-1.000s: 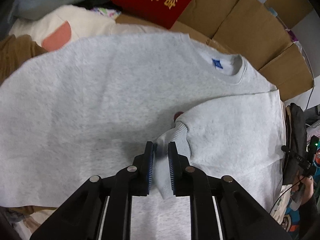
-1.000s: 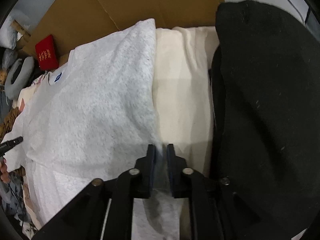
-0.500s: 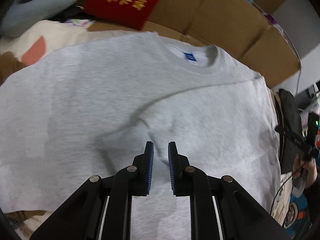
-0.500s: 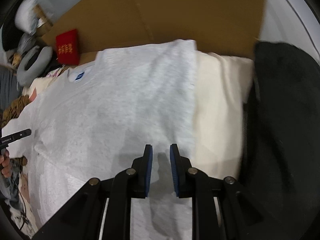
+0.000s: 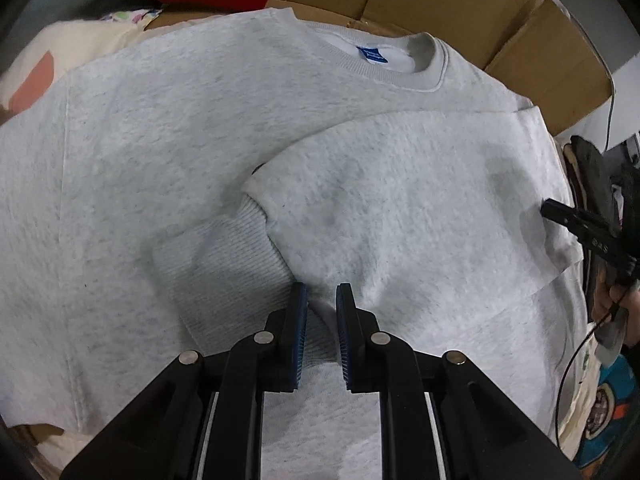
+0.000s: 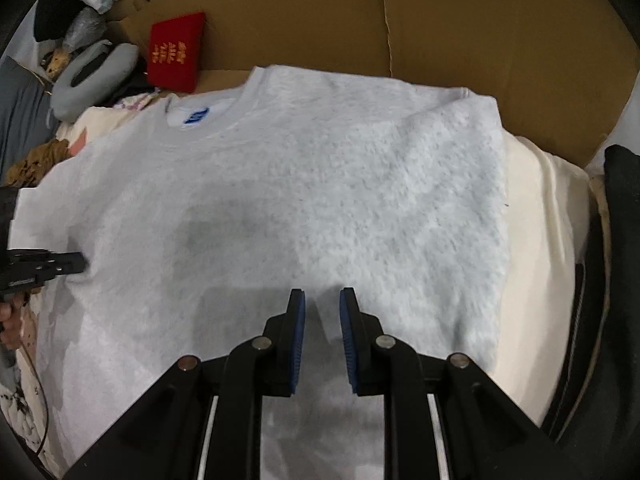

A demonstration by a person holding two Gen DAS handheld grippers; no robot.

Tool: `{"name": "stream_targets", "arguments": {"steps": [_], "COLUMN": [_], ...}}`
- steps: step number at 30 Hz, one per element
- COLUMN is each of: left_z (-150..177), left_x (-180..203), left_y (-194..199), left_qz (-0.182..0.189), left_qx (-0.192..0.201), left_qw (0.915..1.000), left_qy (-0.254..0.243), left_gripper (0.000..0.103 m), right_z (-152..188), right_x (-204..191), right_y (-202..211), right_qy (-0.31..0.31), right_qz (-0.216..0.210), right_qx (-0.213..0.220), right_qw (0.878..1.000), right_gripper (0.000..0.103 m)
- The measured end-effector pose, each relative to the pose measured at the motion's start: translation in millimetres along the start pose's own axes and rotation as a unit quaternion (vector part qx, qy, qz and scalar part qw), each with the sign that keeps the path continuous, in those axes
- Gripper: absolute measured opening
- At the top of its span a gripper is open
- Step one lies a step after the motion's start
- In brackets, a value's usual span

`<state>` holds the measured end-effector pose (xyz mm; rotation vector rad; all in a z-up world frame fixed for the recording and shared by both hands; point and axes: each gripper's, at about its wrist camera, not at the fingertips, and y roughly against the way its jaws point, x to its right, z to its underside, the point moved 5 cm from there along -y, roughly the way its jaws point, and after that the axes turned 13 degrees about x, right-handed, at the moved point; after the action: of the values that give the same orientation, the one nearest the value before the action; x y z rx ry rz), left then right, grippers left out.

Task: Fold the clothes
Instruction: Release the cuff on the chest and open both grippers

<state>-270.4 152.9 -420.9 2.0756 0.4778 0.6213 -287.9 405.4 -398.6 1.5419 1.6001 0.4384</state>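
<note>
A grey sweatshirt (image 5: 168, 168) lies spread face-up over a heap of clothes, its collar (image 5: 404, 68) and blue neck label (image 5: 372, 55) pointing toward flattened cardboard (image 5: 460, 12). One sleeve (image 5: 400, 200) is folded across the chest, its ribbed cuff (image 5: 236, 256) resting near the middle of the body. The left gripper (image 5: 321, 308) points steeply down, its blue-padded jaws nearly closed and pinching a small ridge of sleeve fabric just beside the cuff. In the right wrist view, the right gripper (image 6: 322, 312) stands over the folded side of the sweatshirt with a narrow gap between its jaws; whether cloth is caught there cannot be told, as the picture is blurred. A cream garment (image 6: 540, 240) lies just beyond the sweatshirt's folded edge, with a black one (image 6: 616, 280) beside it. A red cushion (image 6: 176, 54) with gold lettering sits against the cardboard near a grey neck pillow (image 6: 92, 76).
</note>
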Motion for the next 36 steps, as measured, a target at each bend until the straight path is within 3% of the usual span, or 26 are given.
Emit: {"name": "stream_targets", "arguments": {"steps": [7,10,16,21,28,36], "left_z": [-5,-7,-10,-3,5,13], "left_x": [6,10,11,2,2,6], "left_y": [3,8,15,7,9,20], "left_qz": [-0.012,-0.011,-0.01,-0.015,-0.017,-0.016], "left_qx": [0.007,0.016,0.025,0.012,0.01,0.026], "left_qw": [0.9998,0.9997,0.9995,0.9998,0.9997,0.9993], "left_qy": [-0.011,-0.012,-0.017,0.007,0.011,0.023], "left_gripper": [0.014,0.014,0.014,0.014,0.014,0.014], "right_z": [9,10,19,27,33,39], "right_x": [15,31,53,70,75,84], "right_y": [-2,1,13,24,34,64], "right_qy": [0.032,0.013,-0.006,-0.028,-0.037,-0.096], "right_qz": [0.033,0.047,0.061,0.045,0.039,0.04], "right_qx": [0.003,-0.002,0.001,0.004,0.004,0.006], "right_qw": [0.999,0.999,0.998,0.999,0.999,0.995], "right_gripper": [0.005,0.0,0.0,0.0,0.0,0.0]}}
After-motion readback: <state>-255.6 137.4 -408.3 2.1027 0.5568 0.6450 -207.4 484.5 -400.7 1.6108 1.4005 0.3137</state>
